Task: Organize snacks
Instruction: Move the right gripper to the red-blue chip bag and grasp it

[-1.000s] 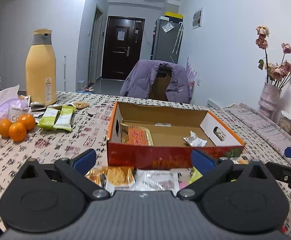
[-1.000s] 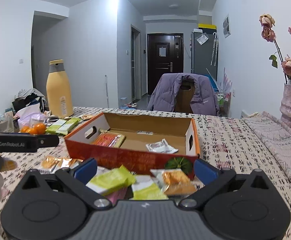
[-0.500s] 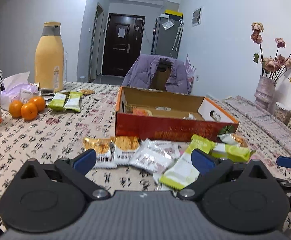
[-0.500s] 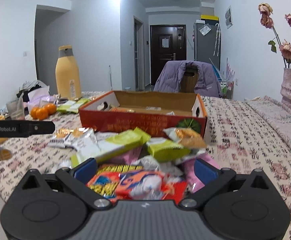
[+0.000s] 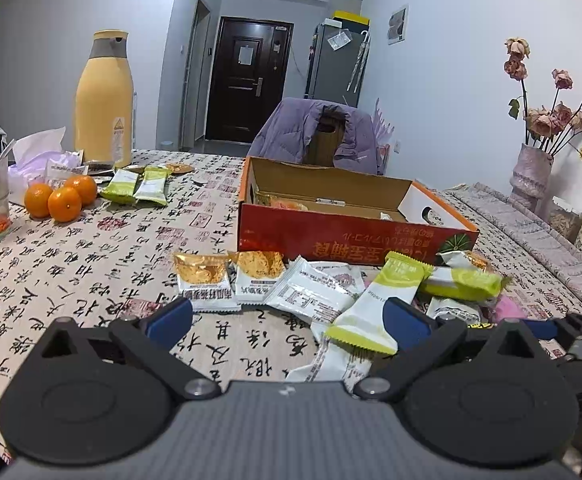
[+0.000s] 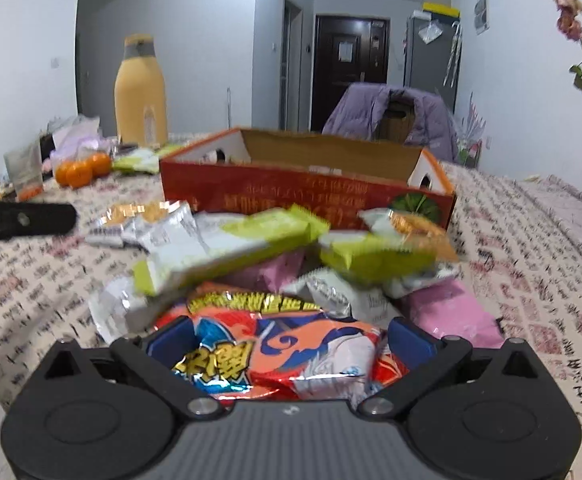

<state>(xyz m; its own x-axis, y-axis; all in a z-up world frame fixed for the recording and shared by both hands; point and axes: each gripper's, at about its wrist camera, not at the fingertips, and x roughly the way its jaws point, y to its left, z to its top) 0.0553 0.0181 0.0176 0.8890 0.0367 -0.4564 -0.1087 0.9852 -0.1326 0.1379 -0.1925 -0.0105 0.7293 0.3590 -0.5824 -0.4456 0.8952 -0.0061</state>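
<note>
Straddling a red snack bag [image 6: 287, 356], the right gripper [image 6: 289, 334] fingers gape; left gripper [image 5: 287, 318] fingers likewise spread.

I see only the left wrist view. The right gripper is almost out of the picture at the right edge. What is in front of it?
Observer: A red and blue snack bag lies between the fingers of the right gripper.
Operator: Is it gripped?
Observer: No, the jaws stand wide open. I cannot tell whether the pads touch the bag.
Operator: What lies beside that bag?
Observer: A pink packet lies to its right, partly under the white packets. Your view shows only its edge.
</note>
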